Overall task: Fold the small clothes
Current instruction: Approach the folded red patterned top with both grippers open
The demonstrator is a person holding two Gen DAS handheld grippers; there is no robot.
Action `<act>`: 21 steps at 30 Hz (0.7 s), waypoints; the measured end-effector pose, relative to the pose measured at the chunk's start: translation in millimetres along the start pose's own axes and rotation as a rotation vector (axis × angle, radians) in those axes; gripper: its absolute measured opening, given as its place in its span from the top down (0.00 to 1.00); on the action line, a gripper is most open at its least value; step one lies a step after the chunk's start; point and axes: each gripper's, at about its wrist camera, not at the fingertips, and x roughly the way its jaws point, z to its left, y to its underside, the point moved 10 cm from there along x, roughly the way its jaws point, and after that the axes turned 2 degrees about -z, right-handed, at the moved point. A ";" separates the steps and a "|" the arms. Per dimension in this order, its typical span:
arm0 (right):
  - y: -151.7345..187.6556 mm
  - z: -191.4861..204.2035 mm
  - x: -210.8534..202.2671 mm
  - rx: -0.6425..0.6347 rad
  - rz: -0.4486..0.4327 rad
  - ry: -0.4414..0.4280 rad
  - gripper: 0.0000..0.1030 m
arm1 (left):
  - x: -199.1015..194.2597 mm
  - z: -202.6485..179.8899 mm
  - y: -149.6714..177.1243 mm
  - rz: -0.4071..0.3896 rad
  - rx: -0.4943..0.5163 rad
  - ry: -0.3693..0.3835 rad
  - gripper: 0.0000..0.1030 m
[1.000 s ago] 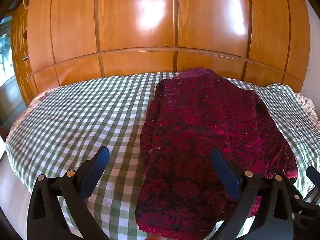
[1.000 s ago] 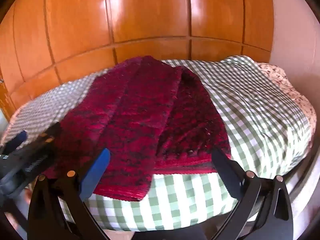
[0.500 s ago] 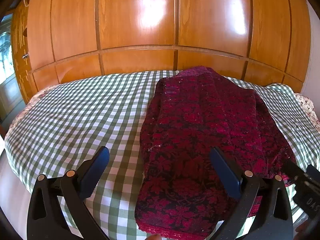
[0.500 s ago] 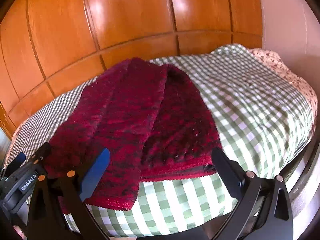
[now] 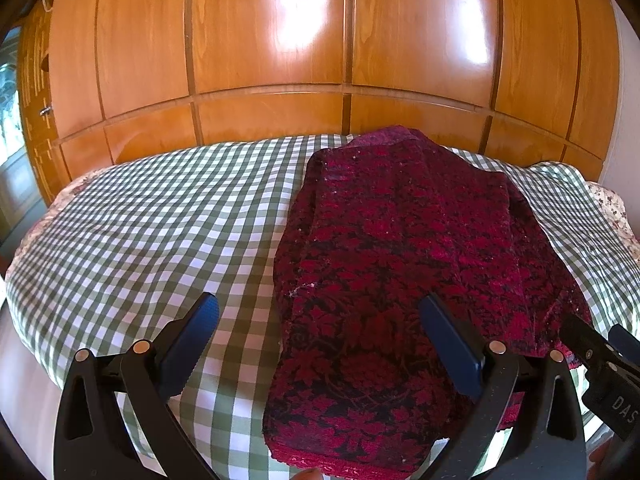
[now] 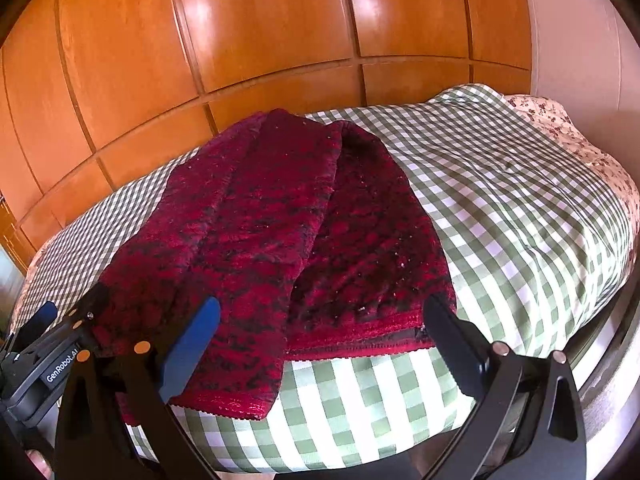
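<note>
**On the bed, a thick red garment waits for its next fold**

Across the right half of the bed [image 5: 132,216], on its green-and-white checked cover, we see the dark red patterned garment [image 5: 400,280] lying lengthwise, its near hem at the bed's near edge and its far end close to the wooden wardrobe [image 5: 272,40]. One long side panel appears already laid over the middle, so the cloth looks doubled in places.

Our left gripper [image 5: 320,344] hovers over the near hem with its jaws spread wide and nothing between them. Our right gripper [image 6: 320,344] is likewise spread and empty, just above the near right corner of the garment [image 6: 340,240].

We judge the fabric to be plush and fairly heavy: soft enough to drape, thick enough to keep a crease poorly and to sag when lifted. It looks grippy, not slippery, so layers may drag one another. We would take hold at the two near hem corners, pinching through every layer, and carry them toward the far end together.
</note>
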 end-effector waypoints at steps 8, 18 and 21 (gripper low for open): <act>-1.1 -0.1 2.2 0.004 0.004 -0.013 0.02 | 0.7 -3.4 2.5 0.002 0.006 0.006 0.03; -0.8 -3.1 1.6 0.015 -0.003 -0.009 0.02 | 1.3 -6.1 4.9 0.013 0.002 0.013 0.03; -3.3 -5.3 -0.5 0.016 -0.015 -0.006 0.02 | 2.7 -9.5 5.2 0.019 0.009 0.017 0.03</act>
